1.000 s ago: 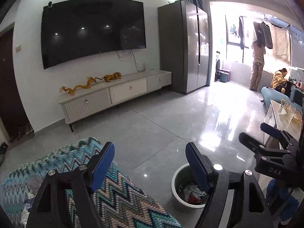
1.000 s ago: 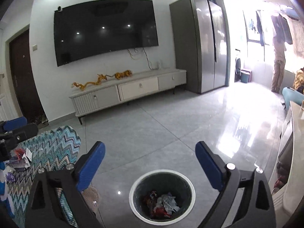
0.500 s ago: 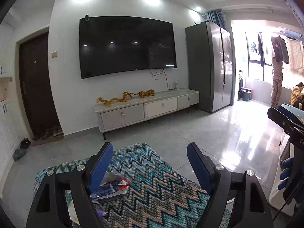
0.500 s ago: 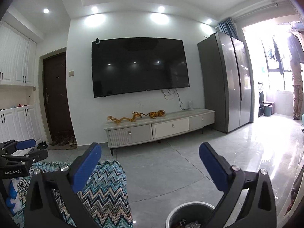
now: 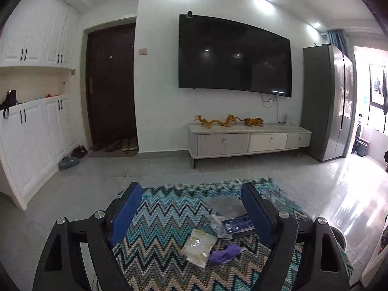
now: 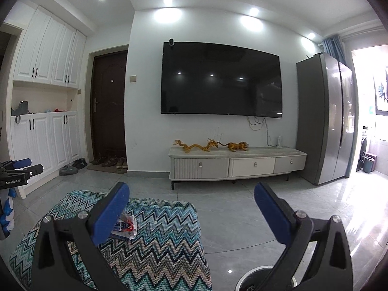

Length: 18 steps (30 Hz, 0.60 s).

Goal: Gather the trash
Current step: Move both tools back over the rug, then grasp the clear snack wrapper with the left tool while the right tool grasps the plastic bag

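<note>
Several bits of trash lie on a zigzag-patterned cushion top [image 5: 157, 218]: a pale yellow packet [image 5: 197, 247], a purple crumpled scrap [image 5: 224, 253], a blue packet [image 5: 236, 223] and a clear wrapper [image 5: 224, 205]. My left gripper [image 5: 191, 190] hovers over them, its jaws opening with nothing between them. My right gripper [image 6: 191, 190] is open and empty, above the floor beside the cushion top [image 6: 157, 242], where a red, white and blue wrapper [image 6: 125, 225] shows behind its left finger. The white-rimmed trash bin [image 6: 264, 278] sits below it. The left gripper [image 6: 21, 167] shows at the left edge.
The bin's rim [image 5: 339, 235] peeks out at the right of the left wrist view. A low TV cabinet [image 6: 237, 162], a grey fridge [image 6: 325, 121], a dark door [image 6: 109, 106], shoes [image 6: 111, 162] and white cupboards [image 6: 43, 140] line the far walls. Grey tiled floor [image 6: 230, 208] lies between.
Both views swung left, away from the bin and toward the cushion top. The bin slid to the edge of each view. The trash now lies under the left gripper.
</note>
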{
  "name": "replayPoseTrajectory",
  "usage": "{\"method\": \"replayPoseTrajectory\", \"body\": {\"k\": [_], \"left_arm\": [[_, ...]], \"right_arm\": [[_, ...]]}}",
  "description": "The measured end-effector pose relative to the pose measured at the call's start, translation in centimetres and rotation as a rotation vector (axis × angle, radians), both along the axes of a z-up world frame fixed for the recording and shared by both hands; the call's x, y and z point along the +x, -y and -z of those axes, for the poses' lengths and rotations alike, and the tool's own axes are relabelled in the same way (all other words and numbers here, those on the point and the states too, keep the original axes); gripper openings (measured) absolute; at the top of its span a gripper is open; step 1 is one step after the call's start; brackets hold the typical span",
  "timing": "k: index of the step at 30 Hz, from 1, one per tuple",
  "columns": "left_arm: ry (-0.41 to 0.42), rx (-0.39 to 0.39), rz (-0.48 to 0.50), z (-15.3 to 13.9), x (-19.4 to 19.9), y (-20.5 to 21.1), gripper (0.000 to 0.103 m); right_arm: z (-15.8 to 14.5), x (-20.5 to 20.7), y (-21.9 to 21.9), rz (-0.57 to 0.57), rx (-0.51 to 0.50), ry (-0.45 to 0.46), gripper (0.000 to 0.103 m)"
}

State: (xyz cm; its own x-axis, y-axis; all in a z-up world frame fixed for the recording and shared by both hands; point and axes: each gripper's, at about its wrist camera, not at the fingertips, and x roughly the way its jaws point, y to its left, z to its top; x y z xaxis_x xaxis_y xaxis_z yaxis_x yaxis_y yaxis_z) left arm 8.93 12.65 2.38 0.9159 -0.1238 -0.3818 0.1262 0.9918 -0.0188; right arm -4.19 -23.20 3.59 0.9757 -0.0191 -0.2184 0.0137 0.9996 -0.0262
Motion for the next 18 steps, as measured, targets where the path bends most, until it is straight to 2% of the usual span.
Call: {"method": "replayPoseTrajectory", "body": {"k": [6,10,15,18], "left_arm": [[-0.124,-0.023,-0.003,4.5,2.6,-2.4,0.083],[-0.219,-0.020,0.050,8.4,4.0,-3.1,0.083],[-0.376,-0.022,0.111,14.0,6.5,-2.3,0.083],[-0.437,-0.014,0.131,16.1,8.2,-1.3,0.083]], "right_arm": [[2.2,4.8,-4.8,-0.110,-0.042,-0.103,0.103],[5.0,9.4,-7.7,-0.181,-0.037,-0.205,0.103],[9.1,15.0,-9.7,-0.248,-0.028,-0.330,0.103],[11.2,17.5,-10.8,-0.275,-0.036,-0.386,0.103]]}}
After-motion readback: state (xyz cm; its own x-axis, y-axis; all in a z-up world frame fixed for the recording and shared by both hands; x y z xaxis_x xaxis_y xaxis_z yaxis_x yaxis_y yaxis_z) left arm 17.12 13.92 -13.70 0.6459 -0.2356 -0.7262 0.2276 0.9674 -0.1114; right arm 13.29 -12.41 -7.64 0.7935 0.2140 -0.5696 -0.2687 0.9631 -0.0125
